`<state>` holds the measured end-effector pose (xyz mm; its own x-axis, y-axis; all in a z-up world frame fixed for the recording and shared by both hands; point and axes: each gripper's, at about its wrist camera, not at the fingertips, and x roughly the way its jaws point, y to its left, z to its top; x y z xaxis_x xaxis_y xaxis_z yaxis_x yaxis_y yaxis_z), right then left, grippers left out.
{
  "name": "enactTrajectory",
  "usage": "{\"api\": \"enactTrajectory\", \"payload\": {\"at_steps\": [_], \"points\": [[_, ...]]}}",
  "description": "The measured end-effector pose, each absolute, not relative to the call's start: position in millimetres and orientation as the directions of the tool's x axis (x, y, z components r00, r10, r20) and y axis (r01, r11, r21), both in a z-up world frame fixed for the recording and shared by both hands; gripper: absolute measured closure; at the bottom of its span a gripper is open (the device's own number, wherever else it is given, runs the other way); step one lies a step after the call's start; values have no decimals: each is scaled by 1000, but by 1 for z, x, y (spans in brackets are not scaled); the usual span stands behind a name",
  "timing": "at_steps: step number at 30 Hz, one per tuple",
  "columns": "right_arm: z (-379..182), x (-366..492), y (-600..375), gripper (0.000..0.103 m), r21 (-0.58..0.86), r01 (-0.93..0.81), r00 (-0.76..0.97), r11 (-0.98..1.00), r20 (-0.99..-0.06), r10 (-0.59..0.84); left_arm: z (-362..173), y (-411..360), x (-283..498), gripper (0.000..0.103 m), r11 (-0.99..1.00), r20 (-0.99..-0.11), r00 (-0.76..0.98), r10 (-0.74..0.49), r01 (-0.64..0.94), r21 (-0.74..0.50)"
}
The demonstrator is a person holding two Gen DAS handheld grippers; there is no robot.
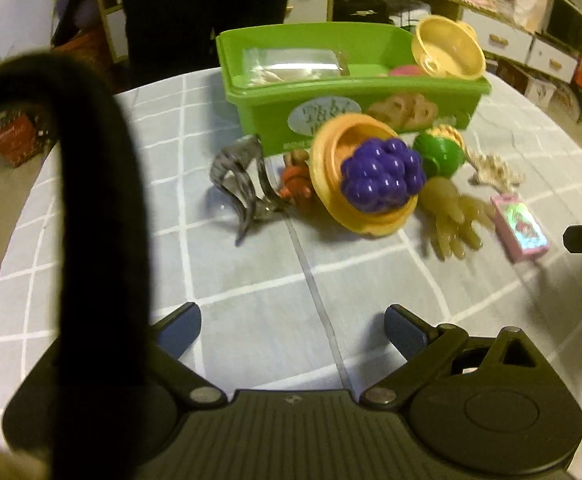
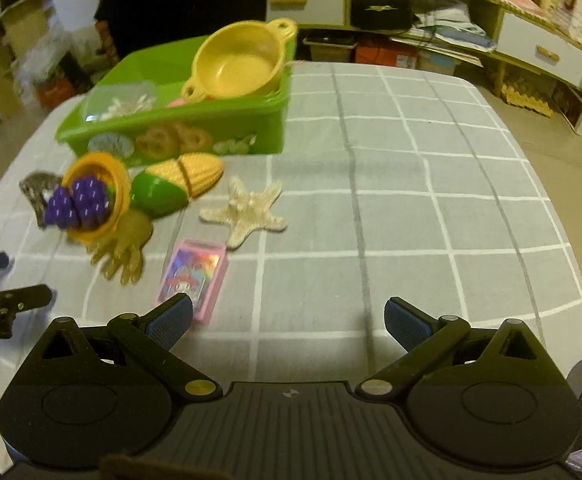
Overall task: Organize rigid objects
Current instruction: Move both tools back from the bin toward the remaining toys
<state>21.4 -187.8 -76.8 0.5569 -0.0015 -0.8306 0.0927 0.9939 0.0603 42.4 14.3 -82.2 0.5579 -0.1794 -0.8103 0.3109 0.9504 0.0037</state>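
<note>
A green bin [image 1: 275,92] [image 2: 211,128] stands at the far side of the table with a yellow toy pot [image 1: 447,46] [image 2: 239,62] leaning in it. In front of it lie an orange bowl [image 1: 331,148] [image 2: 121,184] on its side with purple grapes [image 1: 383,174] [image 2: 77,200], toy corn [image 1: 441,148] [image 2: 179,184], a starfish [image 2: 249,210] [image 1: 495,170], a rubbery hand [image 1: 451,216] [image 2: 125,246], a pink card box [image 1: 521,226] [image 2: 193,274] and a grey hair claw [image 1: 237,176] [image 2: 37,190]. My left gripper [image 1: 293,334] is open over bare cloth. My right gripper [image 2: 289,320] is open, its left finger beside the card box.
A checked grey cloth [image 2: 411,200] covers the table, with room on its right half. A black strap [image 1: 91,200] hangs across the left of the left wrist view. Shelves and drawers [image 2: 539,48] stand behind the table. A person in dark clothes [image 1: 207,0] stands past the bin.
</note>
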Motion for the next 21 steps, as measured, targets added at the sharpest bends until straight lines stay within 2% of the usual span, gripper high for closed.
{"api": "enactTrajectory", "payload": {"at_steps": [2,7,16,21], "points": [[-84,20,-180,2,43,65,550,997,-835,0,-88,15,37,24,952,-782,595,-185,307,8],[-102,15,-162,2,-7,-23,553,1000,-833,7,-95,22,28,24,954,-721,655,-226,300,-27],[-113,-4,-156,2,19,-13,712,1000,-701,22,-97,23,31,24,948,-701,670,-243,318,-26],[-110,7,-155,2,8,-42,697,999,-716,35,-90,13,26,38,927,-669,685,-288,376,-14]]}}
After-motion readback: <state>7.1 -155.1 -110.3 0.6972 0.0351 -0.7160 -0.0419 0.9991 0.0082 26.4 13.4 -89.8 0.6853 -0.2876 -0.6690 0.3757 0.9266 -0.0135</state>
